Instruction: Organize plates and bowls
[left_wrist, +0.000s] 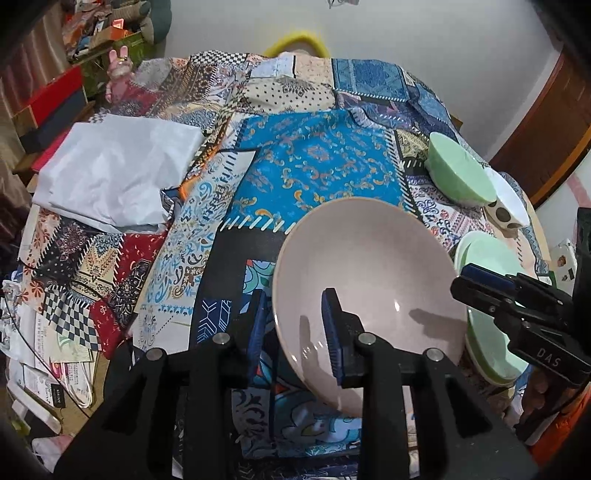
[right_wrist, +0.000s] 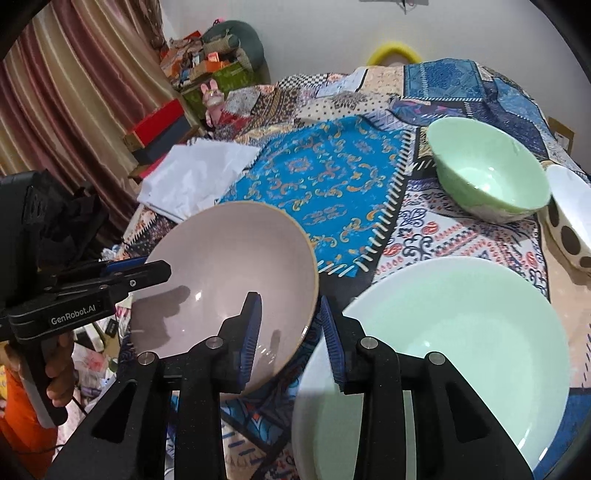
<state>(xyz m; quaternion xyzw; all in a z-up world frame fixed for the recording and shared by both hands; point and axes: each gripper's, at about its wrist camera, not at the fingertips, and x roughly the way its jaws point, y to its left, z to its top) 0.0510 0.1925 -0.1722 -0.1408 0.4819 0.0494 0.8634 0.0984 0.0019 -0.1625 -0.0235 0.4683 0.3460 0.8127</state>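
Observation:
A large pink bowl (left_wrist: 369, 291) sits on the patchwork cloth; it also shows in the right wrist view (right_wrist: 229, 273). My left gripper (left_wrist: 295, 328) straddles its left rim, one finger inside, one outside, with a gap on both sides. My right gripper (right_wrist: 291, 332) straddles its right rim the same way, jaws apart. A pale green plate (right_wrist: 450, 343) lies just right of the pink bowl. A green bowl (right_wrist: 487, 173) stands farther back, with a white spotted bowl (right_wrist: 570, 214) beside it.
A crumpled white cloth (left_wrist: 114, 177) lies at the table's left. Papers and clutter (left_wrist: 48, 350) lie past the left edge. Boxes (right_wrist: 159, 125) and a curtain (right_wrist: 74, 92) stand beyond the table's far left. A blue patterned patch (left_wrist: 317, 170) lies behind the bowls.

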